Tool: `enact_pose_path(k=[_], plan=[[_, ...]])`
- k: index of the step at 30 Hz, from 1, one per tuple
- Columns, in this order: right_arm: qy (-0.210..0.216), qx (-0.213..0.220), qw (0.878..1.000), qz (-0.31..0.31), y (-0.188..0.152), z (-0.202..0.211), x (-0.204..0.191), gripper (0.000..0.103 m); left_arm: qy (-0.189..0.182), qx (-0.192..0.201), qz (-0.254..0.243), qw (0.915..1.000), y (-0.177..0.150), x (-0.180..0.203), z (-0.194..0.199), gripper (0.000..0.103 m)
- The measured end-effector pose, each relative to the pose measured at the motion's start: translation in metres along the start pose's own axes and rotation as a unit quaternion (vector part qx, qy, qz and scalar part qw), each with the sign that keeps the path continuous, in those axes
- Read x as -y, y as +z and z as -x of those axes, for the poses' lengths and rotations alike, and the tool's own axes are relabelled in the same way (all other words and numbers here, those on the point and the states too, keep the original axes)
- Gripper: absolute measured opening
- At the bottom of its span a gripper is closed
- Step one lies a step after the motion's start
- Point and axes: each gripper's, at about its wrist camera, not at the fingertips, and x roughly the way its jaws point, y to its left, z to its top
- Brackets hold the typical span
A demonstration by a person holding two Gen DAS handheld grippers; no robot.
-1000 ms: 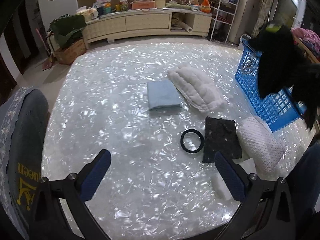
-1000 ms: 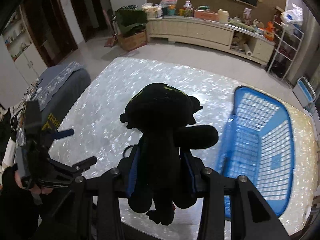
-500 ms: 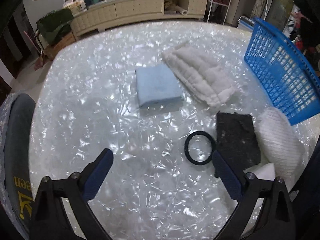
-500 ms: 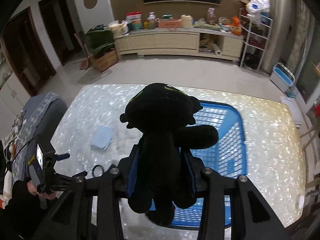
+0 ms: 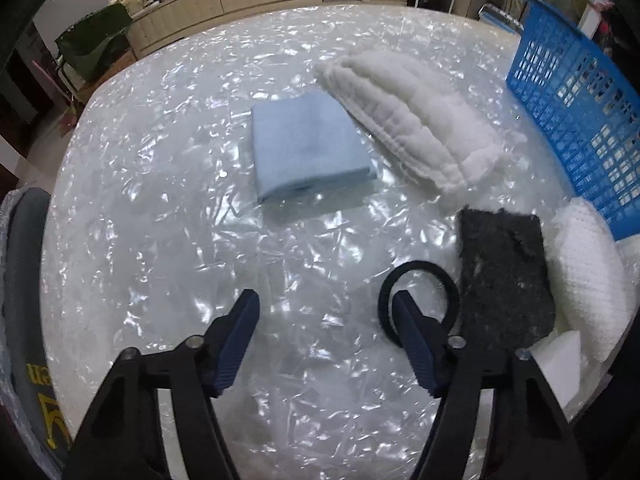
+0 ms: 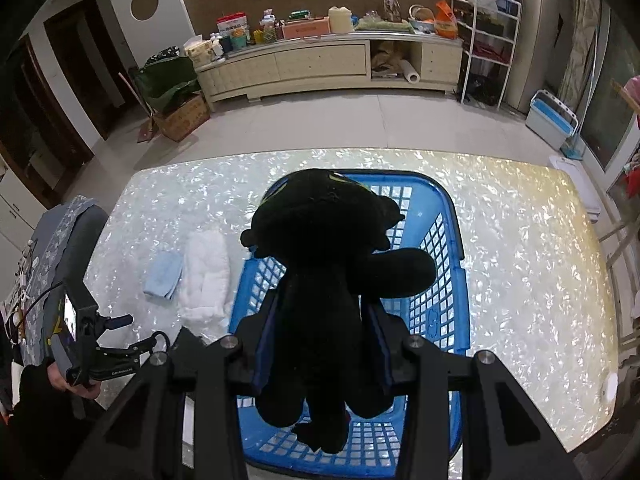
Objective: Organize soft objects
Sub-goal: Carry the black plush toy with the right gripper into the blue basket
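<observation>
My right gripper (image 6: 322,312) is shut on a black plush toy (image 6: 328,264) and holds it high above the blue basket (image 6: 452,240). My left gripper (image 5: 326,312) is open and empty, low over the table, its right finger over a black ring (image 5: 420,276). Ahead of it lie a folded light-blue cloth (image 5: 306,148), a white padded cloth (image 5: 412,116), a dark grey sponge pad (image 5: 504,272) and a white knitted bundle (image 5: 588,276). The blue basket (image 5: 576,108) stands at the right. The blue cloth (image 6: 162,276) and white cloth (image 6: 204,276) also show in the right wrist view.
The table (image 5: 160,200) has a shiny pearl-white top. A grey chair back (image 5: 24,280) stands at its left edge. A white foam block (image 5: 560,364) lies by the sponge pad. A long cabinet (image 6: 320,64) and a wire shelf (image 6: 488,32) stand across the room.
My right gripper swung with the plush toy from left of the basket to above it. My left gripper dropped lower, moved forward toward the black ring and narrowed its jaws.
</observation>
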Motion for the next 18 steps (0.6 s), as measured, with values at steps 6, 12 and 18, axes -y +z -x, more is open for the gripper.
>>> enact_pose_path(k=[6,12,18], plan=[[0.000,-0.013,1.000,-0.016,0.004,-0.012,0.017,0.039,-0.007,-0.002,-0.008,0.9999,0.002,0.003,0.002,0.028],[-0.004,-0.025,0.999,-0.024,0.007,-0.021,0.024,0.039,-0.020,-0.004,-0.024,0.9995,0.001,0.015,0.004,0.004],[-0.022,-0.048,0.998,-0.017,0.007,-0.041,0.026,0.039,-0.027,0.002,-0.011,0.9996,-0.001,0.012,0.004,0.004]])
